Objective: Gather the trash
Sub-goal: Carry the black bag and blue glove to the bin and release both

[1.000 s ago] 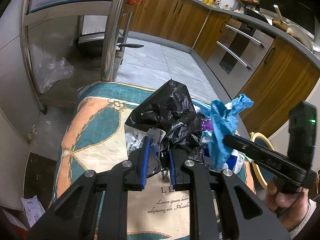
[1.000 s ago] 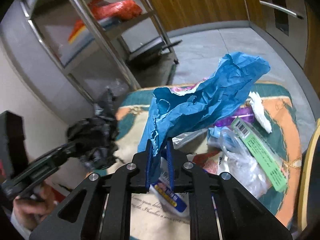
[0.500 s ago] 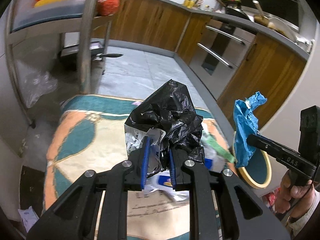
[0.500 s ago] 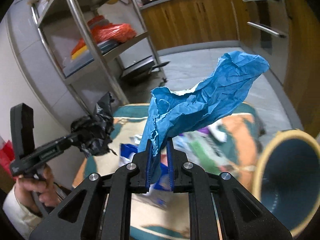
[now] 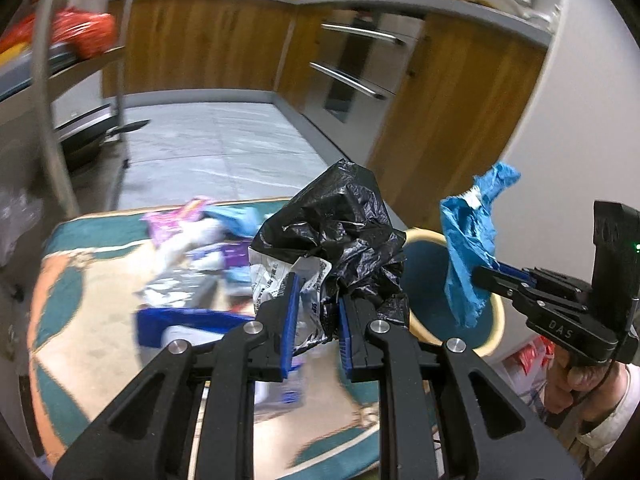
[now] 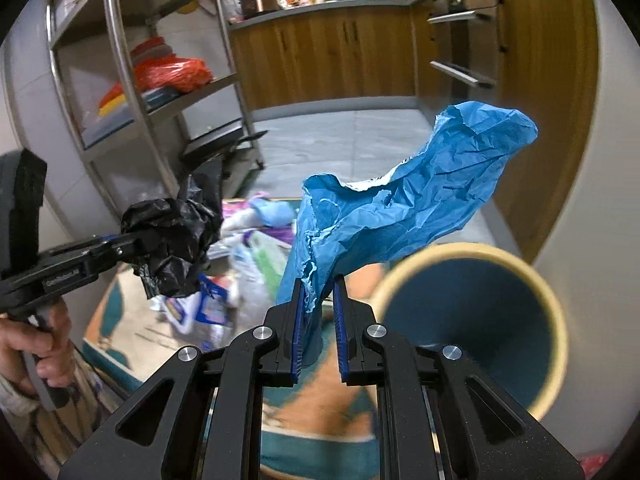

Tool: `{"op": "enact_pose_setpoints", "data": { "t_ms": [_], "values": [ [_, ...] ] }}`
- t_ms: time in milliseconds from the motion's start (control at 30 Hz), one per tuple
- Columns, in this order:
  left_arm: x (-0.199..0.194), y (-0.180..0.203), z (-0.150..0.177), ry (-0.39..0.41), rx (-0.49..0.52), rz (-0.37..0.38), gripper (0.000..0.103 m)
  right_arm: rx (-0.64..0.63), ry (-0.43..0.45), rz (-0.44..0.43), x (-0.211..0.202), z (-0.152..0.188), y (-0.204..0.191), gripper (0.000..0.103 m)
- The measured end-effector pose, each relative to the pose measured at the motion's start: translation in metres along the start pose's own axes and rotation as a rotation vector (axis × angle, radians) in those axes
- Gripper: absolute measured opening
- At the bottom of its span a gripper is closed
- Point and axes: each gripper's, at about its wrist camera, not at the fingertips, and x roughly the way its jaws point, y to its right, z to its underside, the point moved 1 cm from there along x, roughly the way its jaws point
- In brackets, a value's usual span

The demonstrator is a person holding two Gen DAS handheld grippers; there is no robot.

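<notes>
My left gripper (image 5: 314,292) is shut on a crumpled black plastic bag (image 5: 344,224) bunched with a white printed wrapper (image 5: 276,276), held in the air above the rug. My right gripper (image 6: 318,296) is shut on a crumpled blue paper sheet (image 6: 404,208), which hangs just left of and above a round bin (image 6: 556,300) with a cream rim and dark blue inside. In the left wrist view the right gripper (image 5: 482,274) holds the blue paper (image 5: 468,248) over that bin (image 5: 494,320). In the right wrist view the left gripper (image 6: 124,242) with its black bag (image 6: 172,240) is at the left.
Loose wrappers and packets (image 5: 192,264) lie on a patterned teal and orange rug (image 5: 72,320). A metal shelf rack (image 6: 136,92) with a red bag (image 6: 176,72) stands at the left. Wooden kitchen cabinets (image 6: 328,52) line the back and right, beyond a grey tiled floor (image 5: 208,152).
Both grippers swung to the right and rose slightly with their trash still held. The bin has come into full view, and the blue paper now hangs by its mouth.
</notes>
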Motion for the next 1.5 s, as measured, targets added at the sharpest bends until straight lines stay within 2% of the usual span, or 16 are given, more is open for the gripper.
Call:
{"op": "enact_pose_setpoints", "data": {
  "t_ms": [300, 500, 667, 767, 1000, 1200, 1233, 1267, 1333, 1367, 1500],
  "values": [
    [0.040, 0.071, 0.007, -0.061, 0.111, 0.077, 0.017, 0.047, -0.026, 0.114, -0.015, 0.030, 0.053, 0.015],
    [0.065, 0.103, 0.009, -0.096, 0.155, 0.113, 0.017, 0.105, -0.129, 0.142, -0.007, 0.054, 0.087, 0.015],
    [0.093, 0.134, 0.011, -0.146, 0.206, 0.129, 0.017, 0.152, -0.229, 0.129, 0.005, 0.075, 0.107, 0.015],
    [0.112, 0.145, 0.012, -0.185, 0.213, 0.133, 0.018, 0.173, -0.286, 0.116, 0.015, 0.085, 0.114, 0.015],
    [0.157, 0.148, 0.019, -0.265, 0.169, 0.133, 0.019, 0.191, -0.285, 0.144, 0.017, 0.086, 0.120, 0.023],
    [0.162, 0.144, 0.019, -0.262, 0.162, 0.150, 0.031, 0.198, -0.243, 0.173, 0.008, 0.083, 0.120, 0.034],
    [0.160, 0.143, 0.019, -0.254, 0.166, 0.152, 0.040, 0.196, -0.237, 0.177, 0.007, 0.082, 0.119, 0.036],
    [0.157, 0.143, 0.018, -0.248, 0.164, 0.164, 0.053, 0.196, -0.231, 0.178, 0.005, 0.082, 0.121, 0.038],
    [0.152, 0.142, 0.016, -0.223, 0.164, 0.191, 0.067, 0.198, -0.209, 0.181, 0.001, 0.080, 0.121, 0.044],
    [0.150, 0.143, 0.015, -0.213, 0.168, 0.192, 0.070, 0.198, -0.201, 0.183, 0.001, 0.080, 0.120, 0.047],
    [0.141, 0.141, 0.010, -0.179, 0.188, 0.169, 0.070, 0.204, -0.174, 0.191, -0.004, 0.074, 0.121, 0.051]
  ]
}}
